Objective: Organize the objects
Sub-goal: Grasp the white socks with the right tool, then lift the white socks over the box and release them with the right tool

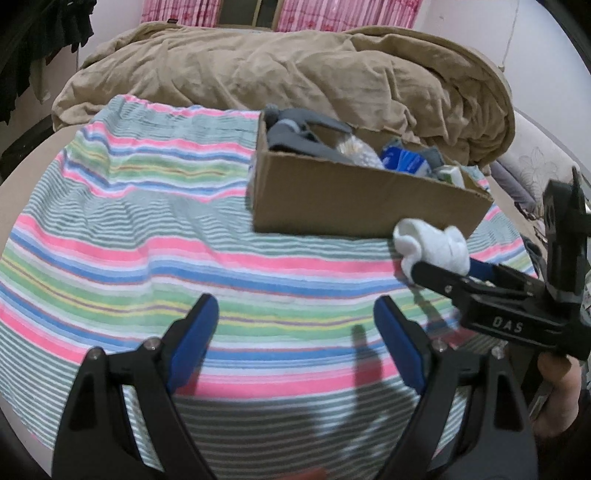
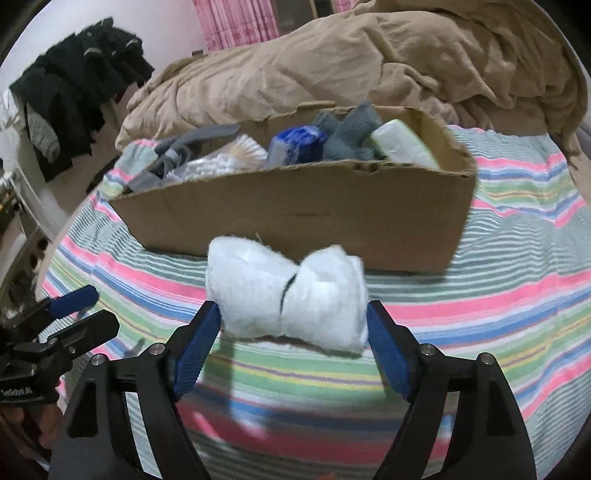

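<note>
A white rolled sock bundle [image 2: 286, 295] sits between the blue pads of my right gripper [image 2: 293, 325], just in front of the cardboard box [image 2: 295, 218]. The pads touch both of its ends and it casts a shadow on the striped cloth below. In the left wrist view the same bundle [image 1: 430, 245] is held at the tips of my right gripper [image 1: 439, 267], near the box's front right corner [image 1: 369, 201]. My left gripper [image 1: 295, 321] is open and empty over the striped cloth. The box holds grey socks [image 2: 351, 136], a blue packet [image 2: 297, 142] and other items.
A striped towel [image 1: 147, 240] covers the bed. A crumpled tan duvet [image 1: 295, 70] lies behind the box. Dark clothes [image 2: 77, 85] hang at the left wall. Pink curtains [image 1: 325, 14] are at the back.
</note>
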